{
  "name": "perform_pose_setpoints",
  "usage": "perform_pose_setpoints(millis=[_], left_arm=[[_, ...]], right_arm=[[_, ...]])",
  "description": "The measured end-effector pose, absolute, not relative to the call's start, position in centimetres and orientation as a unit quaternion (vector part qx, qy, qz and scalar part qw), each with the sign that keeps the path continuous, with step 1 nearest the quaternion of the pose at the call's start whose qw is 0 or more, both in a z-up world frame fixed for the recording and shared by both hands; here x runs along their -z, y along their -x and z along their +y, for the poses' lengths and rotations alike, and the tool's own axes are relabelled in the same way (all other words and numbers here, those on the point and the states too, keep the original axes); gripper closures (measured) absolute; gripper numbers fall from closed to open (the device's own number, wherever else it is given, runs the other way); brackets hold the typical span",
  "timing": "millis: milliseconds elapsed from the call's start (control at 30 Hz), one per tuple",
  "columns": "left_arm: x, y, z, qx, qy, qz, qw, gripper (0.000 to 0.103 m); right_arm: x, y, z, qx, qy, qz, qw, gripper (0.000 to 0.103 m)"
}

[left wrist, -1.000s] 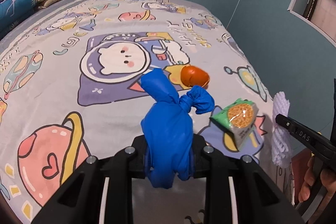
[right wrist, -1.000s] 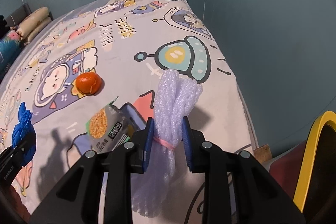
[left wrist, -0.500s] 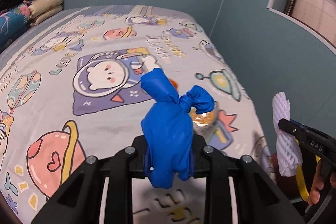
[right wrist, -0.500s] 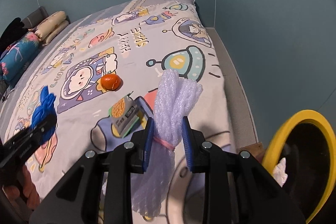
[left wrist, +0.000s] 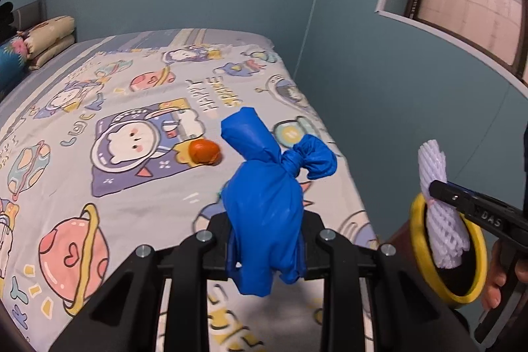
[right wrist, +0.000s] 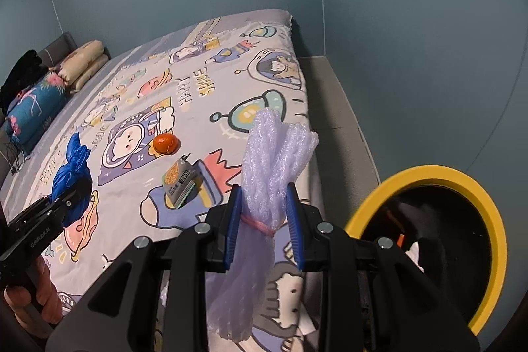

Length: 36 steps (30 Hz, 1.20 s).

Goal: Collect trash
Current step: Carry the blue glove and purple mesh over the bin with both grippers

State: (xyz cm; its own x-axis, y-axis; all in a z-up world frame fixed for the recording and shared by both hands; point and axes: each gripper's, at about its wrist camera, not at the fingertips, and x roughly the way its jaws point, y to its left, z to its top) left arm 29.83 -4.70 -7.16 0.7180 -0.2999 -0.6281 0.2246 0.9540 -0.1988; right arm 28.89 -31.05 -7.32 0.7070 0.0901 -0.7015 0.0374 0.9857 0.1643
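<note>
- Blue, knotted and crumpled, a plastic bag stands pinched between the closed jaws of the left gripper; its tied ears rise above the fingers, and the whole bundle is held up off the bed. In the right wrist view the same bag shows at the far left, clamped in the black tool, with a person's hand on the grip below it.
- A grey bedsheet printed with cartoon astronauts, planets and rockets covers the bed beneath both grippers; folded pillows are stacked at its far left end against the teal wall.
- A small orange tangerine lies on the sheet just beside the astronaut-bear print, apart from both grippers.
- A small green-and-silver snack packet lies on the sheet just in front of the tangerine, near it but not touching; in the left wrist view the blue bag hides it.
- A bundle of white foam fruit netting, bound by a pink rubber band, is clamped upright between the blue pads of the right gripper, its loose end hanging below the jaws.
- A round, yellow-rimmed black trash bin stands off the right edge of the bed, on the floor by the wall; something white lies inside it. In the left wrist view the netting sits in front of the bin's opening.
</note>
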Motion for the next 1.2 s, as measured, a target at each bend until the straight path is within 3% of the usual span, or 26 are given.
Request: perform_pose_setpoints(millis=[433,1200], left_arm=[[3.7,-27.3,-12.4,0.204,0.013,0.312,0.928,0.078],[3.8,-25.6,-25.3,0.298,-0.032,0.305,0.904,0.078]], right_arm=[[5.3,-25.4,-38.0,0.024,-0.111,0.349,0.930,0.078],[5.6,-20.6,-47.6,0.114,-0.125,0.333,0.928,0.077]])
